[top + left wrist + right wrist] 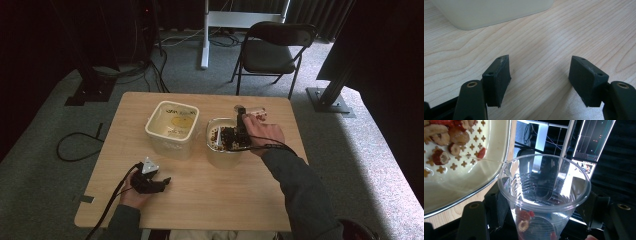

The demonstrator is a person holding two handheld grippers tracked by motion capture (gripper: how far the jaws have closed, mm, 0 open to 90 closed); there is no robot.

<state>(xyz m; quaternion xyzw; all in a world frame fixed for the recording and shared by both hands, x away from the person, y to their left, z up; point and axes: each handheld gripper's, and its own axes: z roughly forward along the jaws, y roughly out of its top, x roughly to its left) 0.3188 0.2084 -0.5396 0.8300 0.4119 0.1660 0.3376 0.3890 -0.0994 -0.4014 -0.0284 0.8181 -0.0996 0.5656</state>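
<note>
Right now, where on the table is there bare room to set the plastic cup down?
Free: the wide front strip of the table, between the left gripper and the sleeve; also the left edge beside the square tub. Crowded: the middle, where the tub and strainer bowl stand close, cup tilted beside it.

Bare tabletop (210, 195) open between the left gripper (162, 181) and right forearm, cream square tub (171, 128) and strainer bowl (218, 150) blocking the centre, folding chair (272, 50) beyond.

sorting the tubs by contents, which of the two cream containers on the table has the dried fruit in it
The right-hand container, beside the right tool that holds the clear cup: it holds red and brown pieces. The square tub on its left shows none.
</note>
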